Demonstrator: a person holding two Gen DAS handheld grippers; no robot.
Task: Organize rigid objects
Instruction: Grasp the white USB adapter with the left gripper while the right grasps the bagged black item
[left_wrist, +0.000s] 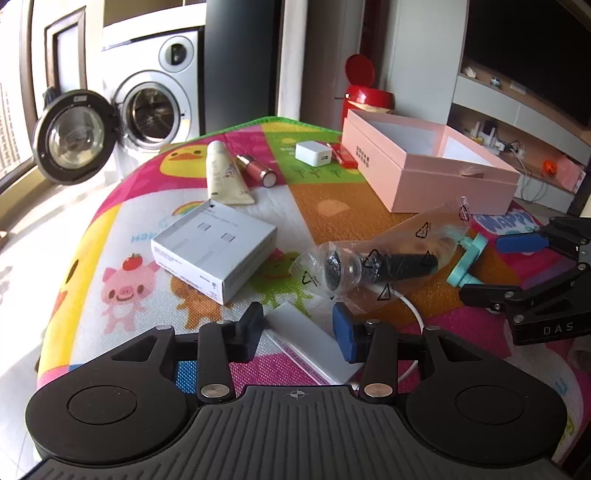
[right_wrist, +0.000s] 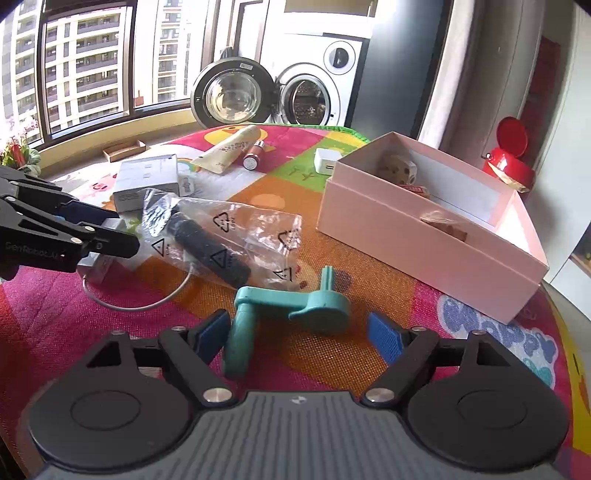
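My left gripper (left_wrist: 297, 330) stands open astride a slim white box (left_wrist: 306, 343) that lies flat on the cartoon mat; a gap shows beside its left finger. From the right wrist view, that gripper (right_wrist: 110, 229) sits at the left edge over the same box (right_wrist: 98, 262). My right gripper (right_wrist: 297, 336) is open, low over a teal crank handle (right_wrist: 291, 301) resting on the mat between its fingers, and it holds nothing. A clear bag with a black cylinder (left_wrist: 388, 262) lies between the two grippers. The open pink box (right_wrist: 424, 236) at the right holds a few small items.
On the mat (left_wrist: 332, 210) lie a square white box (left_wrist: 214, 247), a cream tube (left_wrist: 221, 173), a copper-pink bottle (left_wrist: 258, 171), a white charger (left_wrist: 314, 153), a red item (left_wrist: 343, 155) and a white cable (right_wrist: 147, 302). Behind stand a washing machine (left_wrist: 155, 107) with its door open and a red bin (left_wrist: 369, 94).
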